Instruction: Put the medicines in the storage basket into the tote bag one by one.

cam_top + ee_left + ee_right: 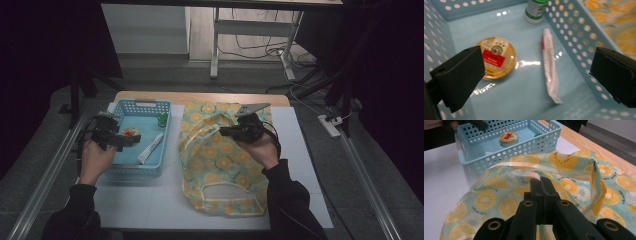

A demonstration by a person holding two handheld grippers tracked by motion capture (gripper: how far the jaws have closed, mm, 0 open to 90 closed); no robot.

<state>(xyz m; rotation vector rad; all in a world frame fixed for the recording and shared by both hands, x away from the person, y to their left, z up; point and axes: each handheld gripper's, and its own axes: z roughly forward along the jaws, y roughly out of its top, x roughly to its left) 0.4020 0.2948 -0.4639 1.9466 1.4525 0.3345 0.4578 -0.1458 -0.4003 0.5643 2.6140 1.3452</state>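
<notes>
One blue basket [131, 170] near the tabletop's left edge, one round tin [496, 57], one white tube [550, 70], apparently one green-capped bottle [535, 10], one fruit-print bag [220, 165]

High view dim, edges near black. Glare streaks on basket floor [529, 82] in left gripper view; near jaws soft. Right gripper view brighter, foreground blurred.

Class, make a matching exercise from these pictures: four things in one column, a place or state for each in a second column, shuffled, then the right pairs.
1 tin
2 tube
3 bottle
4 bag

A stands in the basket's far corner
B lies flat on the basket's floor, round
C its handle is clamped in the right gripper
D lies long by the basket's wall

Pairs: 1-B, 2-D, 3-A, 4-C
</notes>
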